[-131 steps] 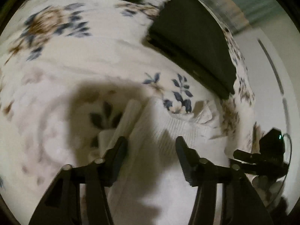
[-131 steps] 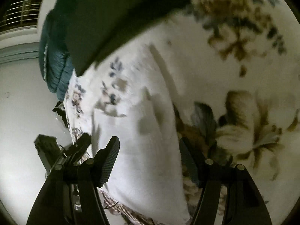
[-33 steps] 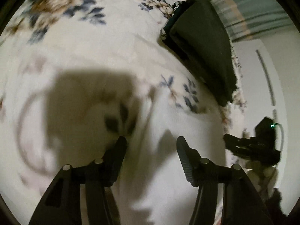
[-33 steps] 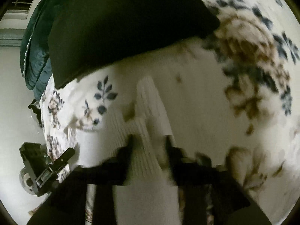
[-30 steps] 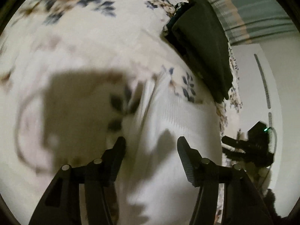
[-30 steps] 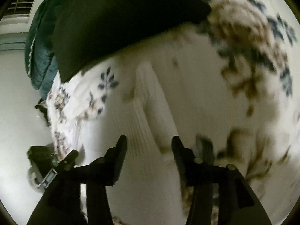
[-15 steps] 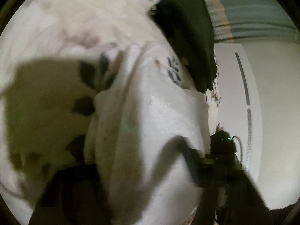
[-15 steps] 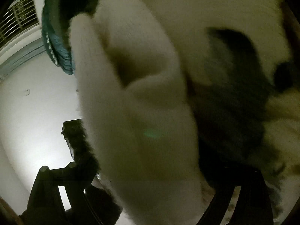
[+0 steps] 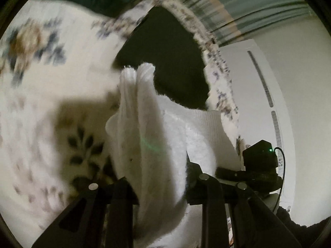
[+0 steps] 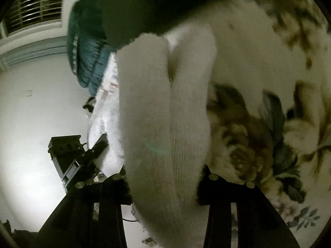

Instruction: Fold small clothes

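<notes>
A white knit garment (image 9: 153, 140) is held up between both grippers above the floral bedspread (image 9: 41, 82). My left gripper (image 9: 159, 177) is shut on a bunched fold of it; the cloth hides the fingertips and rises in two layers. My right gripper (image 10: 163, 173) is shut on the other end of the white garment (image 10: 165, 107), which fills the middle of the right wrist view. The right gripper also shows at the lower right of the left wrist view (image 9: 258, 165).
A dark folded garment (image 9: 171, 62) lies on the bed beyond the white one, and also shows in the right wrist view (image 10: 155, 6). A teal quilted item (image 10: 86, 51) lies at the bed's edge. White wall and floor are beside the bed.
Both grippers were open over the flat white garment one second ago. They have closed on it and lifted it off the bedspread, so it hangs bunched in front of both cameras.
</notes>
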`<action>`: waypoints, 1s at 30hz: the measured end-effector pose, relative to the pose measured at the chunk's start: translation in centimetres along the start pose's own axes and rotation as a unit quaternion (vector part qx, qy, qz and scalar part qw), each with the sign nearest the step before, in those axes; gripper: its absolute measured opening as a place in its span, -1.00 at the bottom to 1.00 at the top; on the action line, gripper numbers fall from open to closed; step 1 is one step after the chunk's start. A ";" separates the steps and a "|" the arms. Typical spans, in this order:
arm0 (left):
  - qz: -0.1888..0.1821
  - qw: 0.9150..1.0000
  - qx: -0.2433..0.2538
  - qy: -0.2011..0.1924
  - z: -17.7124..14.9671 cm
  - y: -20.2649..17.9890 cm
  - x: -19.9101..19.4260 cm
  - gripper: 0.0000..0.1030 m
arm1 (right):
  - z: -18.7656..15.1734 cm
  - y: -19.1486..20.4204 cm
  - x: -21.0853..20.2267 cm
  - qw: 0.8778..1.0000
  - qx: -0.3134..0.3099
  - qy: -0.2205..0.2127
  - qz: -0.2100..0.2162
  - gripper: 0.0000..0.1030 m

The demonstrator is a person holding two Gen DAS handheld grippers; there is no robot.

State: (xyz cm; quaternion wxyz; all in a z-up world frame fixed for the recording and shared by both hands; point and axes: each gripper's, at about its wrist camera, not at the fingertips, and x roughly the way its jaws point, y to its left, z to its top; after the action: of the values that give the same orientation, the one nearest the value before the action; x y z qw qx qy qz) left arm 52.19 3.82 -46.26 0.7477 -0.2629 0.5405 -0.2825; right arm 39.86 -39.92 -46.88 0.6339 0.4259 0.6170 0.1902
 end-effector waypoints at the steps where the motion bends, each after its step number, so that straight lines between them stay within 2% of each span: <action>1: -0.004 1.000 0.006 -0.008 1.2 -1.0 -0.6 -0.60 | 0.5 1.3 -1.5 1.000 -0.011 -0.010 0.001 -0.16; 6: -0.023 0.998 0.031 -0.040 7.9 -5.6 -2.0 -0.60 | 3.5 6.9 -6.7 0.998 -0.041 -0.055 0.015 -0.17; 7: -0.030 0.998 0.036 -0.049 10.1 -6.9 -2.2 -0.60 | 4.8 8.1 -8.1 0.996 -0.050 -0.067 0.019 -0.17; 8: -0.035 0.997 0.040 -0.054 11.5 -7.5 -2.1 -0.60 | 6.5 10.0 -7.9 0.995 -0.053 -0.077 0.021 -0.17; 12: -0.042 0.994 0.064 -0.074 18.6 -9.9 -0.7 -0.57 | 11.6 13.1 -11.1 0.990 -0.074 -0.116 0.035 -0.17; 15: -0.008 0.995 0.070 -0.070 23.3 -9.1 2.5 -0.51 | 16.7 13.8 -11.1 0.988 -0.074 -0.131 0.044 -0.17; 17: 0.038 0.994 0.085 -0.060 25.2 -8.0 5.7 -0.50 | 19.8 13.6 -8.7 0.988 -0.069 -0.132 0.037 -0.16; 20: 0.108 0.988 0.103 -0.028 25.8 -5.8 10.9 -0.50 | 24.3 12.2 -4.8 0.990 -0.058 -0.124 0.014 -0.16; 23: 0.134 0.984 0.115 -0.027 25.1 -4.7 12.9 -0.43 | 26.7 9.6 -2.4 0.992 -0.043 -0.116 -0.005 -0.16; 24: 0.138 0.982 0.121 -0.033 24.9 -4.6 13.1 -0.29 | 27.0 9.2 -2.0 0.992 -0.046 -0.115 -0.008 -0.16; 26: 0.149 0.979 0.129 -0.048 24.7 -4.9 13.1 -0.20 | 27.7 9.1 -1.7 0.991 -0.056 -0.116 -0.026 -0.07; 28: 0.167 0.975 0.139 -0.056 24.3 -5.5 13.0 0.18 | 27.6 9.5 -1.8 0.990 -0.062 -0.116 -0.059 0.26; 29: 0.180 0.971 0.145 -0.059 24.3 -5.8 13.1 0.57 | 27.8 9.4 -1.8 0.987 -0.067 -0.122 -0.085 0.31; 30: 0.190 0.968 0.151 -0.063 24.2 -6.0 13.0 0.78 | 27.8 9.6 -1.7 0.979 -0.081 -0.135 -0.127 0.43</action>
State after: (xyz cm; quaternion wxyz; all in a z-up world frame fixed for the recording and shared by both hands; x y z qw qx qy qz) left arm 77.83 -7.46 -43.89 0.8513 -0.0569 0.4835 -0.1958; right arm 68.55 -44.23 -41.85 0.7627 0.3131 0.5575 0.0979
